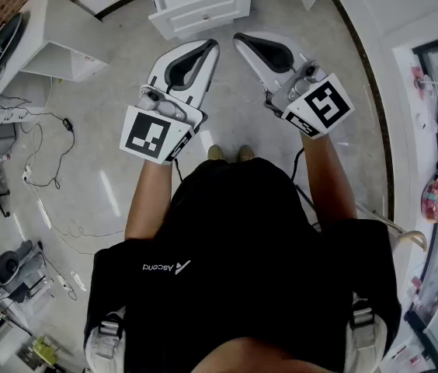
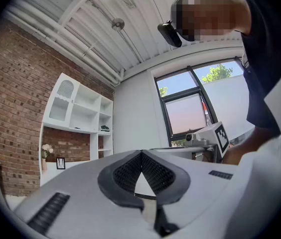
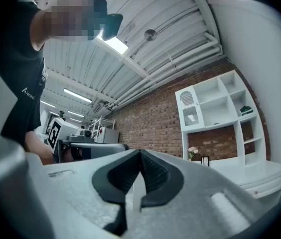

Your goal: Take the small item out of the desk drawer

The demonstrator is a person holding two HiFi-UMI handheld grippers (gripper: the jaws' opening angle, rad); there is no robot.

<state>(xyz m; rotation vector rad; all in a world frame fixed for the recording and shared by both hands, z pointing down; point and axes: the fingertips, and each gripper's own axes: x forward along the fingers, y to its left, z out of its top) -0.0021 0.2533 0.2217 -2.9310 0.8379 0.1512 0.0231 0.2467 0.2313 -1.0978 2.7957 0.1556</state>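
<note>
Drawer (image 1: 180, 18) of white bench at 12 o'clock in head view, well apart from both grippers: white panelled front, 1 small knob (image 1: 204, 12). Small item is not visible, presumably inside; likely light and rigid, probably best pinched across its middle. Left gripper (image 1: 213, 44) and right gripper (image 1: 238, 37): jaws together, nothing between them.

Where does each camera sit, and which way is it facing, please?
Head view: on the head, facing steeply down at floor and drawer; shows left claw, right claw, forearms, shirt.
Left gripper view: on the left claw, facing along its shut jaws to shelf and window; shows shirt, right claw.
Right gripper view: on the right claw, facing the brick wall; shows shirt, left claw.
Shared: both gripper views see the shelf.
</note>
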